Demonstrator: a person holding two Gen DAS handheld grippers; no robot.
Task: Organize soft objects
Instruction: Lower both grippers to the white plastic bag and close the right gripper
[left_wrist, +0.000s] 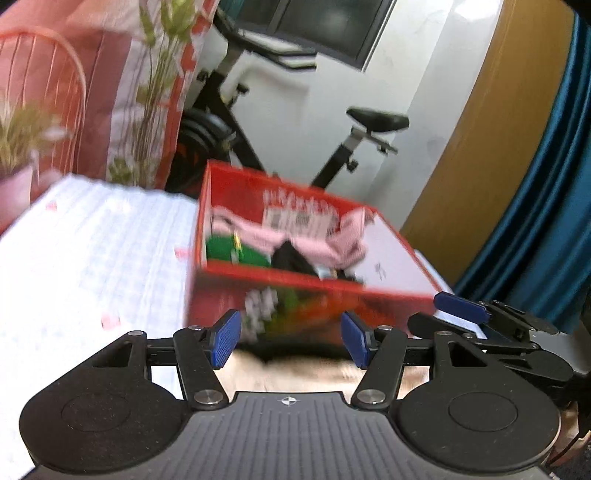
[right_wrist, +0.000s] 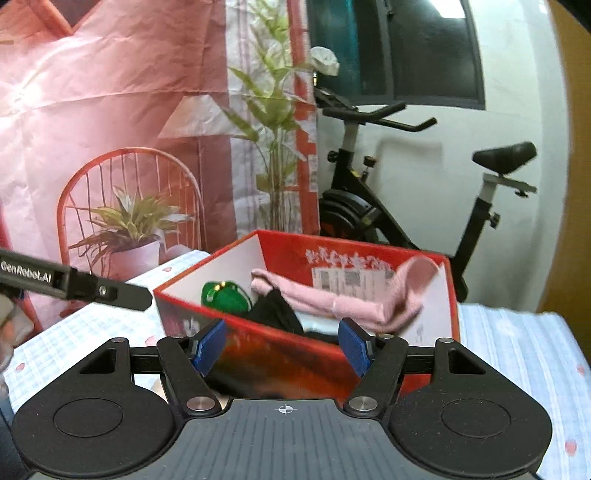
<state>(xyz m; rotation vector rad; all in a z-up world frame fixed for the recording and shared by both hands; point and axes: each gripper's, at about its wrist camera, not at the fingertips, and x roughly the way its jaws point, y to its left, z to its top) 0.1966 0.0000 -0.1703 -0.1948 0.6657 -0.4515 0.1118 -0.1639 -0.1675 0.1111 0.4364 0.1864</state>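
A red cardboard box (left_wrist: 295, 291) (right_wrist: 280, 354) stands on the white checked tablecloth (left_wrist: 92, 258) (right_wrist: 517, 347). Inside lie a pink cloth (left_wrist: 321, 240) (right_wrist: 332, 299), a green soft toy (left_wrist: 229, 251) (right_wrist: 225, 295) and a black cloth (left_wrist: 291, 258) (right_wrist: 277, 314). My left gripper (left_wrist: 290, 341) is open and empty just in front of the box's near wall. My right gripper (right_wrist: 282, 345) is open and empty, close to the box's near wall. The right gripper also shows in the left wrist view (left_wrist: 491, 325), beside the box's right corner. The left wrist view is blurred.
A pink backdrop (right_wrist: 110, 110) printed with a chair and plants hangs behind the table. A black exercise bike (right_wrist: 406, 184) (left_wrist: 295, 129) stands behind the box by the white wall. A blue curtain (left_wrist: 546, 221) hangs at the right. A tan surface (left_wrist: 314, 373) lies under my left gripper.
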